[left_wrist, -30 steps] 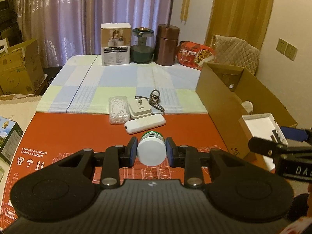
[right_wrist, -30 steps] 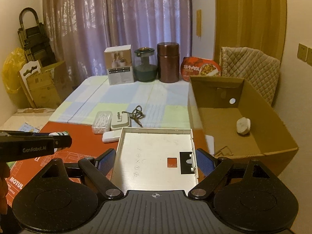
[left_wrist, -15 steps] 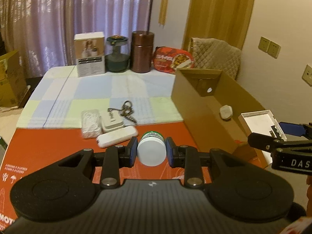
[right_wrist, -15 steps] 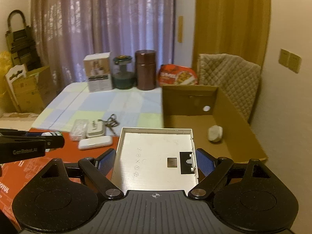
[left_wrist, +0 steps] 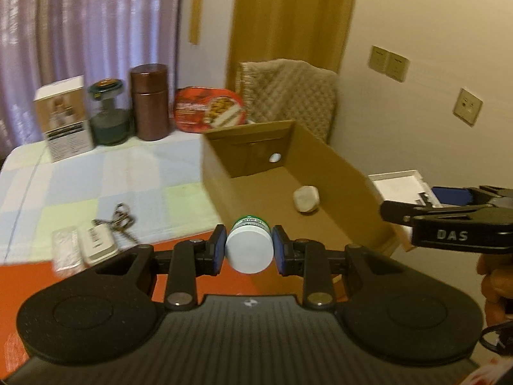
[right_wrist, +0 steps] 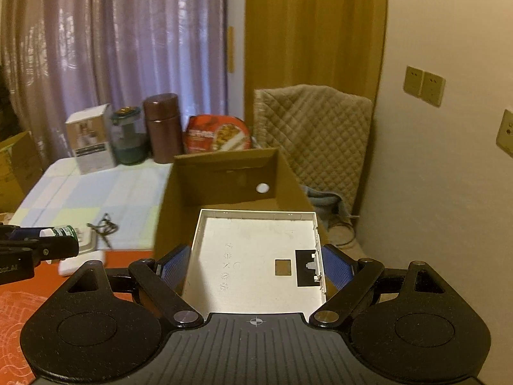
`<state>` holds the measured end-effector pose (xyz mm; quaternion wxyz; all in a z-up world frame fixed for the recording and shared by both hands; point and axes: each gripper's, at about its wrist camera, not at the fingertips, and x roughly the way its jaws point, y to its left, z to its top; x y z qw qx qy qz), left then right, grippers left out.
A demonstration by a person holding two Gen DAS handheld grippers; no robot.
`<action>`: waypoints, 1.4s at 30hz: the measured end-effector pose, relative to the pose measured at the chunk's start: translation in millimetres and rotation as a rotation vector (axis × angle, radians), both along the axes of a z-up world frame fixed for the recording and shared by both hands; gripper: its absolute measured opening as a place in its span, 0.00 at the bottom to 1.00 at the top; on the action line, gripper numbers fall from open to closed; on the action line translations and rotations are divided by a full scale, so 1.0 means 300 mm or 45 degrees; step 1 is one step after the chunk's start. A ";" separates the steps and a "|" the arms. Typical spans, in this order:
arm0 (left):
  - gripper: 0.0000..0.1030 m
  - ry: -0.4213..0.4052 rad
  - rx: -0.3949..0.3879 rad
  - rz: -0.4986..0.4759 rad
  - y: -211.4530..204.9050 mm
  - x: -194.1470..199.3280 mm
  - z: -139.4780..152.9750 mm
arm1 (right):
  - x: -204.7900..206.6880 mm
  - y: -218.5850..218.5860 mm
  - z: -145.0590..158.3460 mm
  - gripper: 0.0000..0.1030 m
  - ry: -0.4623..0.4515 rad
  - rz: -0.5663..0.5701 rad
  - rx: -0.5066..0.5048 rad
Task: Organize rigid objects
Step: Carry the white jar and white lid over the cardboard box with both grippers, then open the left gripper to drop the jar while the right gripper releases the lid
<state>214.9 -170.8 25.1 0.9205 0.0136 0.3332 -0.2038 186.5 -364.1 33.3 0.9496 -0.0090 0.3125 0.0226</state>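
My left gripper (left_wrist: 249,250) is shut on a small white jar with a green label (left_wrist: 249,248), held above the near left wall of an open cardboard box (left_wrist: 336,173). A white rounded object (left_wrist: 306,199) lies inside the box. My right gripper (right_wrist: 256,261) is shut on a flat white tray-like cover (right_wrist: 256,256), held over the near end of the box (right_wrist: 224,176). The right gripper also shows at the right of the left wrist view (left_wrist: 449,221). The left gripper with the jar shows at the left of the right wrist view (right_wrist: 54,240).
On the table to the left lie a white remote-like piece (left_wrist: 96,243), a clear packet (left_wrist: 64,250) and keys on a chain (left_wrist: 120,219). At the back stand a white carton (left_wrist: 62,118), a glass jar (left_wrist: 109,115), a copper canister (left_wrist: 149,102) and a red food pack (left_wrist: 210,110). A quilted chair (right_wrist: 314,141) stands behind the box.
Both grippers have swung right toward the cardboard box, carrying the jar and the white cover. The box now fills the middle of both views. Neither grip has changed.
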 end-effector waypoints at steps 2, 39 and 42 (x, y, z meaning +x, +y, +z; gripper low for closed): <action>0.25 0.013 -0.005 -0.028 -0.042 0.026 -0.009 | 0.022 -0.035 -0.009 0.82 0.018 -0.012 0.006; 0.33 0.154 -0.008 -0.201 -0.309 0.340 -0.109 | 0.174 -0.171 -0.139 0.82 0.122 -0.087 0.075; 0.33 0.122 -0.012 -0.190 -0.293 0.340 -0.078 | 0.171 -0.172 -0.136 0.82 0.121 -0.088 0.076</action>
